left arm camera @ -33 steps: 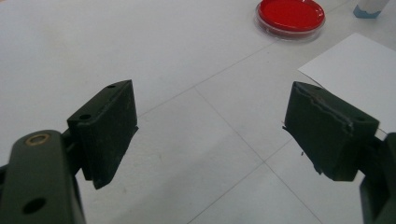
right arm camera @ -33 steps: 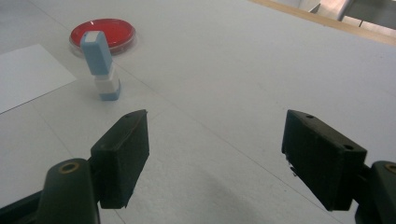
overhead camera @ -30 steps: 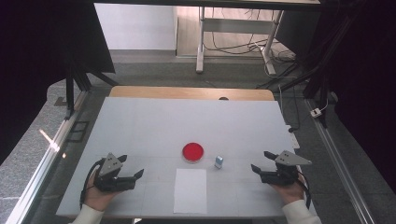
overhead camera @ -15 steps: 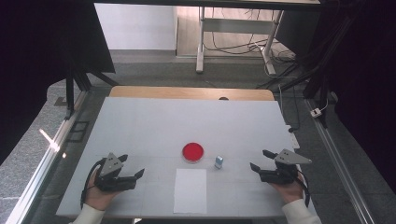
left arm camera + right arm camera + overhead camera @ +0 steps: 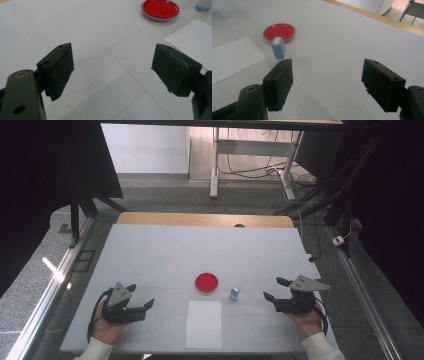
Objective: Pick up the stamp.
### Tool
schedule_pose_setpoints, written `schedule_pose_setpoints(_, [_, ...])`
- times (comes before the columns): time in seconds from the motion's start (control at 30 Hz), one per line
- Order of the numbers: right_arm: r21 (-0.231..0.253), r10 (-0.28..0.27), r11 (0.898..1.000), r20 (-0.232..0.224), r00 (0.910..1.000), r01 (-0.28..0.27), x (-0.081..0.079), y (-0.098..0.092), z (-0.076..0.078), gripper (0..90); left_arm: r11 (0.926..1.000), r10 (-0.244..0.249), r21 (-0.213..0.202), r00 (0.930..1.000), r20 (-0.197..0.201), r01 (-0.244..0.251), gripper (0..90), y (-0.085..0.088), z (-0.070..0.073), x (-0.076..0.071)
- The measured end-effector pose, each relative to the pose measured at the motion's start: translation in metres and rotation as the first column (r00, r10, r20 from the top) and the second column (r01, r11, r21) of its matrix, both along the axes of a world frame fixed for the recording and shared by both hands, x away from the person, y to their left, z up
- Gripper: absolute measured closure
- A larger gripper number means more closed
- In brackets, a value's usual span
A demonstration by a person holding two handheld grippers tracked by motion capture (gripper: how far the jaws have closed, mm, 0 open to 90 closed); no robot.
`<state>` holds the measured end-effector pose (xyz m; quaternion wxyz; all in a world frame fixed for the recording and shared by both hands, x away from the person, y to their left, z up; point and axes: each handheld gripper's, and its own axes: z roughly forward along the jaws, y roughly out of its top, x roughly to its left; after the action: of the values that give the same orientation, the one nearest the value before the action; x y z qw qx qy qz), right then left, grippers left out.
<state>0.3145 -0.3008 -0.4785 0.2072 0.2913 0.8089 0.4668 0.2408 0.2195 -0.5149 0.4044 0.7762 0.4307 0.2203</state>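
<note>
Both grippers spread wide, empty: left gripper (image 5: 141,305), right gripper (image 5: 274,289). Red dish (image 5: 206,283) mid-table between them, small blue block (image 5: 234,293) just beside it, white paper (image 5: 204,324) nearer the person.

Around the red petri dish (image 5: 206,283) the table (image 5: 165,250) is bare behind and to its left. A small blue block (image 5: 234,293) stands just right of the dish, and a flat white paper sheet (image 5: 204,324) lies just in front, no bar to passing above.
</note>
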Motion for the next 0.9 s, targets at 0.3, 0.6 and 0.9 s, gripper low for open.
schedule_pose_setpoints(0.3, [0.017,0.027,0.999,-0.01,0.9996,-0.027,0.001,0.009,0.005,25.4,1.0,0.001,0.004,1.0,-0.006,-0.001,17.9,0.0,-0.001,0.0])
schedule_pose_setpoints(0.6, [0.029,0.058,0.998,-0.007,0.9983,-0.058,0.001,0.023,0.011,25.4,1.0,0.005,0.008,0.9999,-0.012,-0.005,17.8,0.0,-0.002,0.001])
schedule_pose_setpoints(0.9, [0.021,0.083,0.996,-0.011,0.9965,-0.083,0.004,0.038,0.013,25.4,0.9999,0.007,0.013,0.9998,-0.017,-0.006,17.9,0.001,-0.003,0.002])
